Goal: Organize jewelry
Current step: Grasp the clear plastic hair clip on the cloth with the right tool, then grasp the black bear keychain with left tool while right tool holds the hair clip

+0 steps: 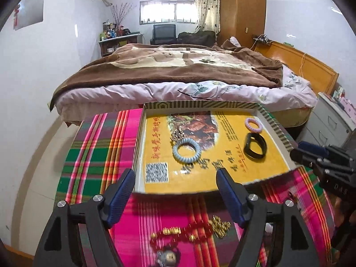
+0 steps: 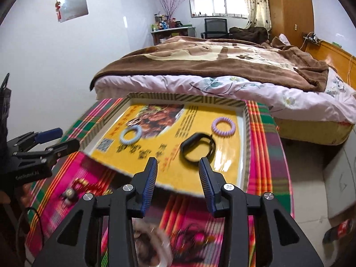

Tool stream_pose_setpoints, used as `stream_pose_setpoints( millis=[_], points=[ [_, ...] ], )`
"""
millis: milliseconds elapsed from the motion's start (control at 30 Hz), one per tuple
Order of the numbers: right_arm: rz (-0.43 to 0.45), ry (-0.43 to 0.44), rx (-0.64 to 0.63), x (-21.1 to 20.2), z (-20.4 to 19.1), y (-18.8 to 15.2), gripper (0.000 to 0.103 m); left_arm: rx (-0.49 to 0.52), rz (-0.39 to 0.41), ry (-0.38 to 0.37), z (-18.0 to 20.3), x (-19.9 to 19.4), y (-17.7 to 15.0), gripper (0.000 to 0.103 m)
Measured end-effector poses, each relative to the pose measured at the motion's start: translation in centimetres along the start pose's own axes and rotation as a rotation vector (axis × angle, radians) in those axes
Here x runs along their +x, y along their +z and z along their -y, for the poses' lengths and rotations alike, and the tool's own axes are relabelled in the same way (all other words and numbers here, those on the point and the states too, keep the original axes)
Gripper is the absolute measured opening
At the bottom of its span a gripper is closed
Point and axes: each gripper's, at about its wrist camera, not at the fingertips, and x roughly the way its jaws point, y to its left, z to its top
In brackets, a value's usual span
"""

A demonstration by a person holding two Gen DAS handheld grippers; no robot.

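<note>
A shallow yellow-lined box tray lies on a plaid cloth. In it lie a pale blue coil ring, a purple coil ring and a black band. A red and gold bead bracelet lies on the cloth in front of the tray. My left gripper is open and empty above the bracelet. My right gripper is open and empty just short of the black band.
The plaid cloth covers the table. A bed with a brown blanket stands right behind it. A white drawer unit is at the right. Blurred jewelry lies under my right gripper.
</note>
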Motion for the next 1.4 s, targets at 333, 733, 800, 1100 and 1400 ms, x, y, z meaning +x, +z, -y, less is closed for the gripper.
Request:
stream_pose_setpoints(
  millis=[333, 733, 800, 1100, 1400],
  points=[
    [-0.038, 0.093, -0.031, -1.3, -1.2, -5.3, 0.051, -0.069, 0.005, -0.005, -2.5, -2.8, -4.6, 0.078],
    [-0.097, 0.149, -0.064, -0.7, -2.5, -7.7, 0.053, -0.133, -0.071, 0.014, -4.8, -2.2, -8.1, 0.079],
    [-0.087, 0.168, -0.039, -0.7, -2.2, -7.3, 0.053, -0.136, -0.074, 0.014, -4.9, -2.1, -8.3, 0.079],
    [-0.118, 0.099, -0.004, 1.1, -1.1, -6.3, 0.047, -0.168, -0.105, 0.018, -5.5, -1.3, -8.7, 0.079],
    [-0.065, 0.194, 0.163, -0.3, 2.2, -5.7, 0.046, -0.186, -0.107, 0.028, -6.0, -1.1, -8.7, 0.079]
  ],
)
